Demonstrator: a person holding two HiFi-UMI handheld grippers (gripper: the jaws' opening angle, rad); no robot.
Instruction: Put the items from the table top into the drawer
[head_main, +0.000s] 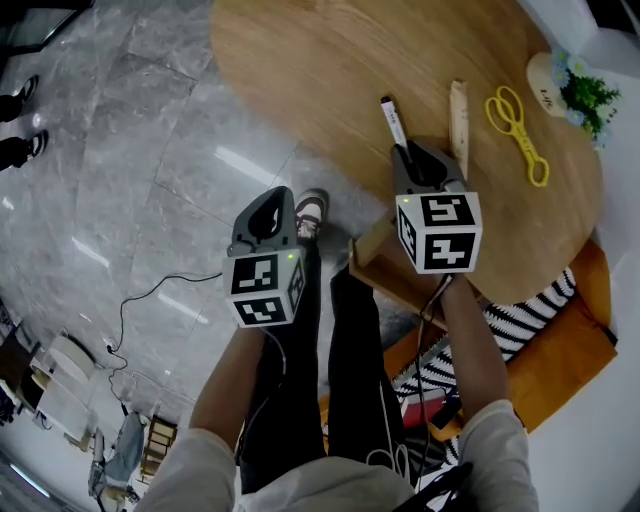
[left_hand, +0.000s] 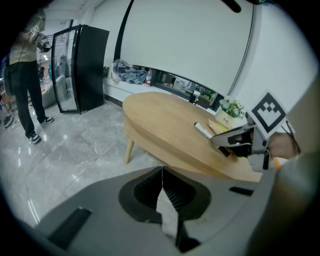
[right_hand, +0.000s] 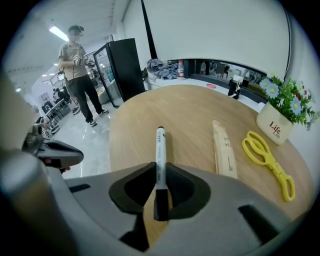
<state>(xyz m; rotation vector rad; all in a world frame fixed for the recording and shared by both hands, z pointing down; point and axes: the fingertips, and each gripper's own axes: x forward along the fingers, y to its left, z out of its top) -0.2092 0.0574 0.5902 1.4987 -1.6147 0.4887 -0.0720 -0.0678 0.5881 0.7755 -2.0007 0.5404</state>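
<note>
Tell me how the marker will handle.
Probably rigid and light: the marker is a slim barrel. Round, so likely to roll on the table if released. Held near its black end by the right tool, it may pivot.

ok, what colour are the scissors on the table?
The scissors are plain yellow all over. They show best in the right gripper view.

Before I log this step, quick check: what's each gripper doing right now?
Left gripper: closed, nothing in it.
Right gripper: closed on the marker.
</note>
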